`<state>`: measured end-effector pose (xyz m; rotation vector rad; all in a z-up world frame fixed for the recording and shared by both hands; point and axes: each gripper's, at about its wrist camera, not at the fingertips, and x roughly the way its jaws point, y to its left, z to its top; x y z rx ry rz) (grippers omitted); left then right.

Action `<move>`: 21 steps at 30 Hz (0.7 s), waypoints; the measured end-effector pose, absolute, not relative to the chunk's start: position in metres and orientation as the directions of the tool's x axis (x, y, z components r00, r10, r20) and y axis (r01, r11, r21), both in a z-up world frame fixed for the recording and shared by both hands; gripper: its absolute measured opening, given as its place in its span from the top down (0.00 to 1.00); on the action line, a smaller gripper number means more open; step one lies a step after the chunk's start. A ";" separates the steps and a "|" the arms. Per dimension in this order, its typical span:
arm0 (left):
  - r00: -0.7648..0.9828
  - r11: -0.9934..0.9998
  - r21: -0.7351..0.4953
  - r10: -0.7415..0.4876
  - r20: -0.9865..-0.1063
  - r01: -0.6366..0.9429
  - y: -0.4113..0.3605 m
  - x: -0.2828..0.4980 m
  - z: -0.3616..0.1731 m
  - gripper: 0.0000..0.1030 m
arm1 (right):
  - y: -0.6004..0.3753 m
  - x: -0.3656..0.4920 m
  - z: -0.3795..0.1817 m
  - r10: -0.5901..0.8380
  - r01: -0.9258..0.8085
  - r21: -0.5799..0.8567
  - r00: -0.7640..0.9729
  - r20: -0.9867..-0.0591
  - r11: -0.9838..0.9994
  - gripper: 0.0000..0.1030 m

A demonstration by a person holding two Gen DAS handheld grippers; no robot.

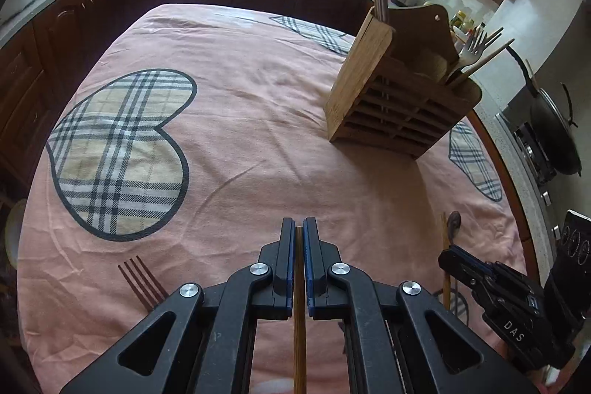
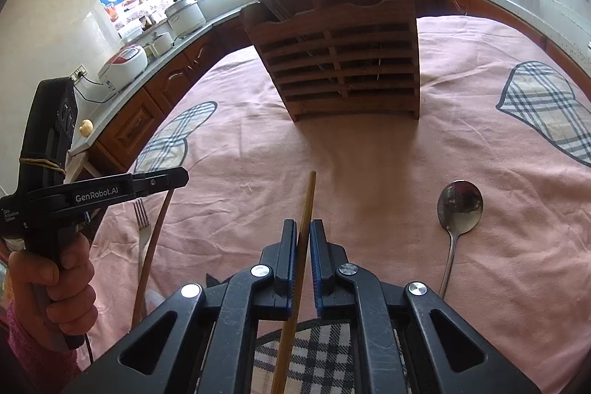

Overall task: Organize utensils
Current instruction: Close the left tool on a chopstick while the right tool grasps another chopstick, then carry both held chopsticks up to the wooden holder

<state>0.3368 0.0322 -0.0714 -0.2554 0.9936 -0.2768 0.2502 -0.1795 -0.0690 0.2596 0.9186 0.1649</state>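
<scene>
My left gripper (image 1: 299, 228) is shut on a wooden chopstick (image 1: 299, 320) that runs back between its pads, held above the pink tablecloth (image 1: 258, 135). My right gripper (image 2: 303, 228) is shut on a second chopstick (image 2: 309, 194) whose tip sticks out past the fingertips. The wooden utensil holder (image 2: 340, 61) stands upright ahead of it, with chopsticks in one side and forks in the other. A metal spoon (image 2: 458, 209) lies on the cloth to the right. A fork (image 2: 142, 228) lies at the left, under the left gripper (image 2: 181, 178).
Kitchen counters with pots and a rice cooker (image 2: 123, 63) ring the table. A stove with a dark wok (image 1: 554, 135) sits past the table's right edge. A person's hand (image 2: 55, 283) grips the left tool's handle. Bare cloth lies between the grippers and the holder (image 1: 399, 98).
</scene>
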 end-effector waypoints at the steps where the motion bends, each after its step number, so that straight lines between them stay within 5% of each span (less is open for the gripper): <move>1: 0.528 0.934 -0.339 -0.347 -0.776 0.116 0.036 0.327 -0.061 0.97 | -0.180 0.248 -0.064 0.254 -0.034 0.295 0.606 -0.754 0.955 0.94; 21: 0.651 0.909 -0.382 -0.393 -0.650 0.167 0.063 0.229 0.019 0.97 | -0.184 0.215 -0.005 0.278 -0.077 0.325 0.718 -0.638 0.943 0.95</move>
